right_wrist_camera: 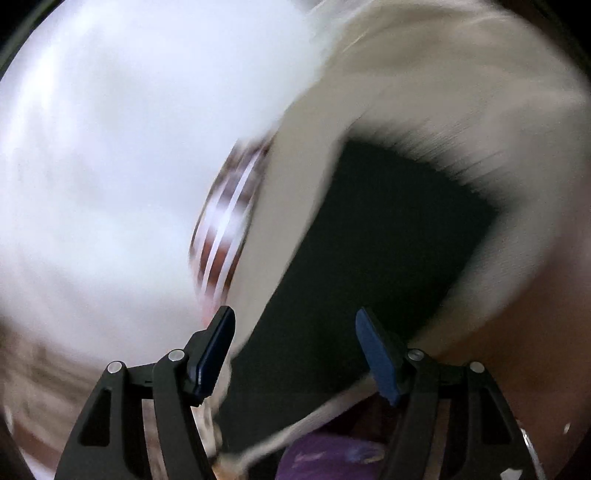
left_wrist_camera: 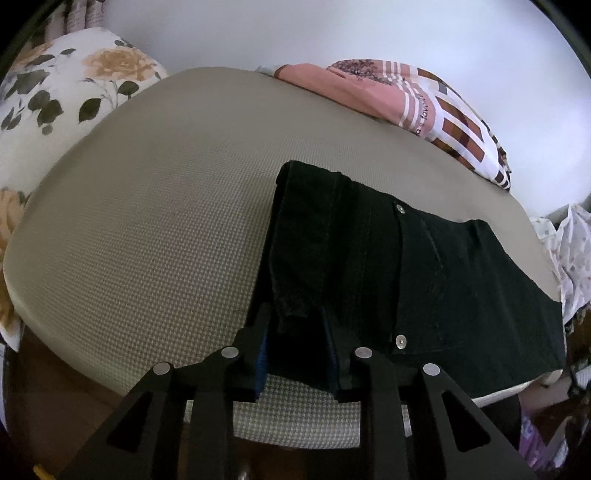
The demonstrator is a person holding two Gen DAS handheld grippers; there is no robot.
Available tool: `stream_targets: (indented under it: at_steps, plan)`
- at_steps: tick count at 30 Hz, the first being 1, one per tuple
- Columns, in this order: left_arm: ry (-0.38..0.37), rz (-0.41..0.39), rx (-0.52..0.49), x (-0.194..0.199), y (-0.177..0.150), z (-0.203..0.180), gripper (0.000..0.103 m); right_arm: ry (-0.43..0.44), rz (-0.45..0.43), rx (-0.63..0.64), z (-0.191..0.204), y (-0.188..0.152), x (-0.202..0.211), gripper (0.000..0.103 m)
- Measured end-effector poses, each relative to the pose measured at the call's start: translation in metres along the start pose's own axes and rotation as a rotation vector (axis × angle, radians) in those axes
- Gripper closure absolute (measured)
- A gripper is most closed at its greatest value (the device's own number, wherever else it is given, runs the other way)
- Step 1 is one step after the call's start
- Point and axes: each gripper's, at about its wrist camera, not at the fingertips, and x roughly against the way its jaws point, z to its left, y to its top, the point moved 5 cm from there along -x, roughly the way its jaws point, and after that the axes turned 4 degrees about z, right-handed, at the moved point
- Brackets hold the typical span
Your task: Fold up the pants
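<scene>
Black pants [left_wrist_camera: 406, 273] lie folded on a beige textured mattress [left_wrist_camera: 147, 229], occupying its right portion as the left wrist view shows it, with one edge reaching the mattress's near border. Two metal rivets show on the fabric, one near the far edge of the pants and one near the near edge. The left gripper [left_wrist_camera: 295, 332] sits at the near left corner of the pants; its two fingers stand on either side of a bunched fold of black cloth there and appear to pinch it, though the dark fabric hides the contact. A floral pillow [left_wrist_camera: 74, 81] lies beyond the mattress's left edge. A pink and brown patterned blanket [left_wrist_camera: 413, 96] rests along the mattress's far right edge, against a white wall [left_wrist_camera: 332, 33]. The right wrist view is heavily motion-blurred. In it the right gripper [right_wrist_camera: 295, 347] has its blue-padded fingers [right_wrist_camera: 376, 354] spread wide apart with nothing between them, positioned above the pants [right_wrist_camera: 369, 258], which appear as a dark shape on the pale mattress [right_wrist_camera: 295, 155]. The striped blanket [right_wrist_camera: 225, 225] shows just beside the mattress's edge.
</scene>
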Motion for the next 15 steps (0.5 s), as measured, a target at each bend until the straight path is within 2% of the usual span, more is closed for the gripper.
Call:
stream_targets:
  at_steps: [1,3,5,8,12,14,15]
  plan:
    - [0.003,-0.001,-0.001,0.000,0.000,0.000,0.078,-0.005,-0.050,-0.046,-0.020,0.012,0.023,0.037]
    - [0.016,-0.005,-0.006,-0.001,0.000,-0.002,0.077,-0.037,-0.094,-0.090,-0.048,0.022,0.051,0.037]
    - [0.028,-0.009,-0.008,-0.001,-0.001,-0.003,0.076,-0.029,-0.097,-0.112,-0.061,0.022,0.058,0.037]
    - [0.051,-0.010,-0.020,-0.004,-0.002,-0.006,0.071,0.037,-0.075,-0.132,-0.068,0.016,0.047,0.037]
    - [0.065,-0.009,-0.022,-0.008,-0.002,-0.006,0.066,0.078,-0.035,-0.115,-0.066,0.018,0.022,0.043]
    - [0.069,-0.012,-0.020,-0.008,-0.003,-0.007,0.065,0.086,-0.028,-0.118,-0.066,0.021,0.012,0.050]
    - [0.070,-0.013,-0.020,-0.008,-0.003,-0.007,0.064,0.086,-0.025,-0.116,-0.064,0.024,0.007,0.057]
